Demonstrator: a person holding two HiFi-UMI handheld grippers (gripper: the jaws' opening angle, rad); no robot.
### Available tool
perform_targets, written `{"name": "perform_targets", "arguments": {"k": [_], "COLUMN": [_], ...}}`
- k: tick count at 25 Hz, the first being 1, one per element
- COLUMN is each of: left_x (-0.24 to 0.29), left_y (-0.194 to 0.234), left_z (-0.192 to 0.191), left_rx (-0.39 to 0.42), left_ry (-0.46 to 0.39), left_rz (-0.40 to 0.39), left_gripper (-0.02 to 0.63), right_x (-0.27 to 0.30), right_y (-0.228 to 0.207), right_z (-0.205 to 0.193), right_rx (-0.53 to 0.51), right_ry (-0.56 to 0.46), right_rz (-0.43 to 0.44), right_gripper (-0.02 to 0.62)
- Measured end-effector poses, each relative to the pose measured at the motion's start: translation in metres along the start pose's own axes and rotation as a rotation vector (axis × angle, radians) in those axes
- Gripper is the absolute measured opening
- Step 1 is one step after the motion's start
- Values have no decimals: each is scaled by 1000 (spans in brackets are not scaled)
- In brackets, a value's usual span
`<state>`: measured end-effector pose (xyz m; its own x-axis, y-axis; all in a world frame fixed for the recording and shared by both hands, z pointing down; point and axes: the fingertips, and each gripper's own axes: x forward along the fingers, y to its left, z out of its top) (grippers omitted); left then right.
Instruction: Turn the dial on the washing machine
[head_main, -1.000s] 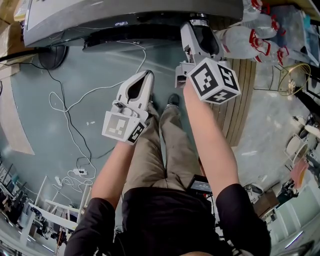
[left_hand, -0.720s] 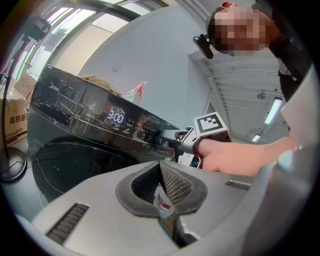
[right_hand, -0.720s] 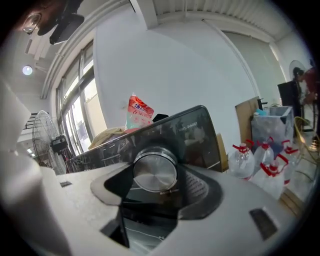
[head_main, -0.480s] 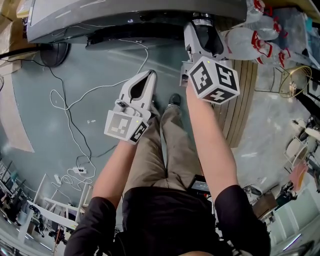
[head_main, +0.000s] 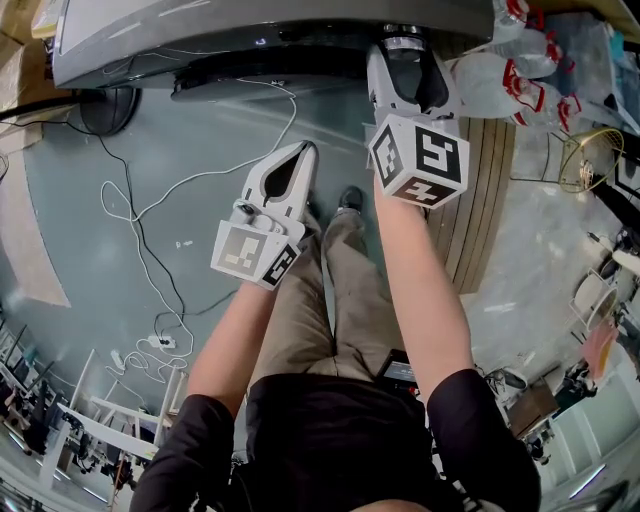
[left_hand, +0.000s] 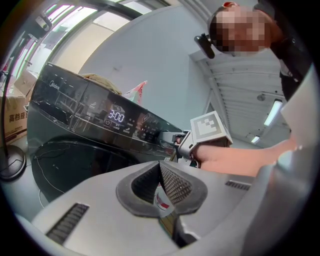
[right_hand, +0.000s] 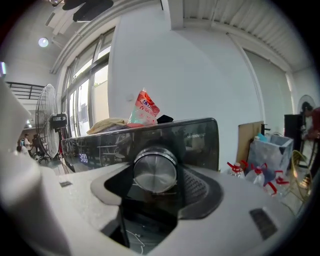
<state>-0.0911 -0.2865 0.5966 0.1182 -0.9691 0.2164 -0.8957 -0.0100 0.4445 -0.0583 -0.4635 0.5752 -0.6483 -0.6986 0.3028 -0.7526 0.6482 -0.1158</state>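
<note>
The dark washing machine (head_main: 250, 30) runs along the top of the head view. Its display (left_hand: 116, 116) reads 3:00 in the left gripper view. The round silver dial (right_hand: 155, 170) sits between the pads of my right gripper (right_hand: 156, 187), which is shut on the dial. In the head view that gripper (head_main: 400, 50) reaches up to the machine's panel, where the dial's rim (head_main: 398, 42) just shows. My left gripper (head_main: 300, 150) hangs lower over the floor, away from the machine. It is shut, its pads (left_hand: 172, 182) meeting with nothing between them.
White cables (head_main: 150, 200) trail over the grey floor left of my legs. Plastic water bottles with red caps (head_main: 500, 80) stand right of the machine beside wooden boards (head_main: 485, 200). A fan base (head_main: 105, 110) sits at the left. A red packet (right_hand: 145, 107) lies on the machine.
My right gripper has rolled on the dial; its marker cube now shows a different face tilt. The left gripper has drifted slightly right and stays shut.
</note>
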Motion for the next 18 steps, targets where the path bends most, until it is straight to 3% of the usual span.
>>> {"name": "perform_targets", "arguments": {"k": [10, 14, 18], "left_x": [-1, -3, -4], "left_y": [-7, -4, -1], "left_z": [-5, -3, -4], "left_rx": [3, 1, -9], "left_ry": [13, 10, 15], "left_rz": [-17, -13, -12], "left_gripper": [-6, -6, -6], "right_x": [-3, -3, -6], "right_y": [3, 4, 3], "right_z": [-1, 1, -1], "right_rx": [-242, -211, -117], "right_ry": [-16, -28, -46], "right_rz": [-54, -49, -27], "right_gripper": [278, 278, 278]}}
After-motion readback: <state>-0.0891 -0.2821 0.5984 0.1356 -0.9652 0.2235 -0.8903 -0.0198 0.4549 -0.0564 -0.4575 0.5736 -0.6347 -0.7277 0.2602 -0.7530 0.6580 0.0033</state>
